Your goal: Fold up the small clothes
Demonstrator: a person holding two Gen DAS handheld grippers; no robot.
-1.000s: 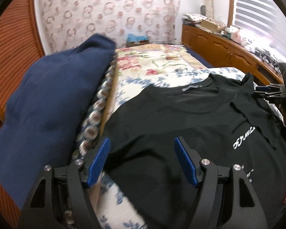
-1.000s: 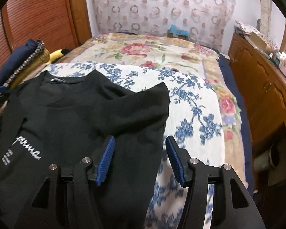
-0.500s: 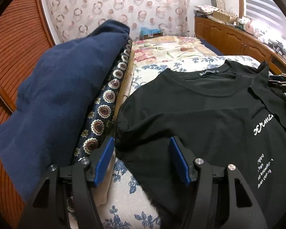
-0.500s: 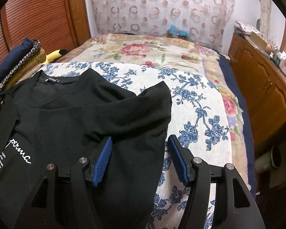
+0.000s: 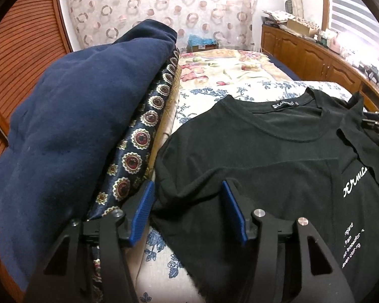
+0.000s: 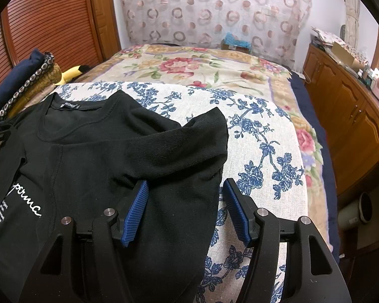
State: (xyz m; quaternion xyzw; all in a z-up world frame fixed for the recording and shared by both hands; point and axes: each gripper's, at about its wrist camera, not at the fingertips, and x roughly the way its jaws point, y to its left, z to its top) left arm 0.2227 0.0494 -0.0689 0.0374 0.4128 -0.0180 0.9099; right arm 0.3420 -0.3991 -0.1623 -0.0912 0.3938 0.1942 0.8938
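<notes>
Black tee point(image 5: 265, 156) is lying flat on floral bedspread point(image 6: 260, 136), frame centre. Left gripper point(image 5: 187, 210) jaws, just closing, are straddling its sleeve edge w/o pinching; right gripper point(image 6: 184, 209) is gaping over opposite sleeve.

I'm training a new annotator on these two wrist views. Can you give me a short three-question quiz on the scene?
1. True or false: the black T-shirt lies on a blue-flowered cloth.
2. Which lies directly beside the shirt in the left wrist view? A. navy folded pile B. a laundry basket C. a pillow
3. Fill in: fabric of the shirt's ____ lies between the right gripper fingers.

Key: 1 true. 2 A. 3 sleeve. The left gripper, jaws just closing, also straddles shirt fabric, unpinched.
</notes>
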